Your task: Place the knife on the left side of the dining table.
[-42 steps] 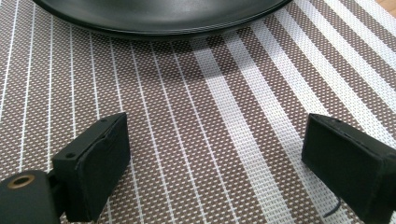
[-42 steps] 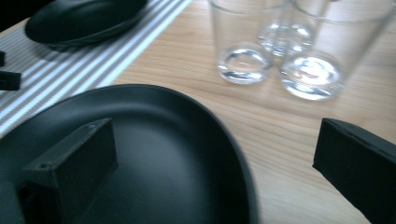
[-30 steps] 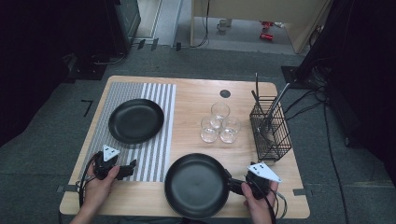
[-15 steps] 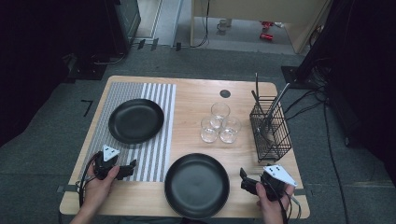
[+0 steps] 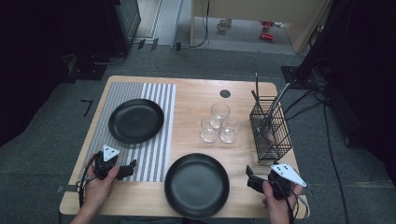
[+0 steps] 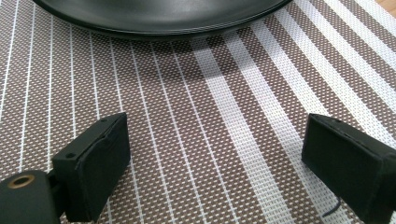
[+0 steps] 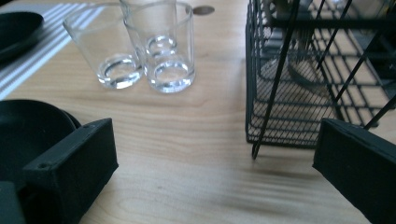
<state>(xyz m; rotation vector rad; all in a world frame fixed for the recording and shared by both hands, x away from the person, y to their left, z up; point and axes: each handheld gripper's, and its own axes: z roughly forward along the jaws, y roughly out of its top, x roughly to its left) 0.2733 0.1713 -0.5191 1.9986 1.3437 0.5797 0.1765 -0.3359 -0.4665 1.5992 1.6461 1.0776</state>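
Here we are holding both grippers with their jaws spread wide and nothing between them. The right gripper (image 5: 251, 177) is hovering over bare wood near the table's (image 5: 196, 98) front edge, just right of the near black plate (image 5: 196, 185) and apart from it; its own view is looking past that plate's rim toward three glasses (image 7: 140, 51) and the wire basket (image 7: 317, 74). The left gripper (image 5: 129, 167) is sitting low over the striped placemat (image 6: 196, 121), facing the far black plate (image 5: 136, 120) that is lying on it.
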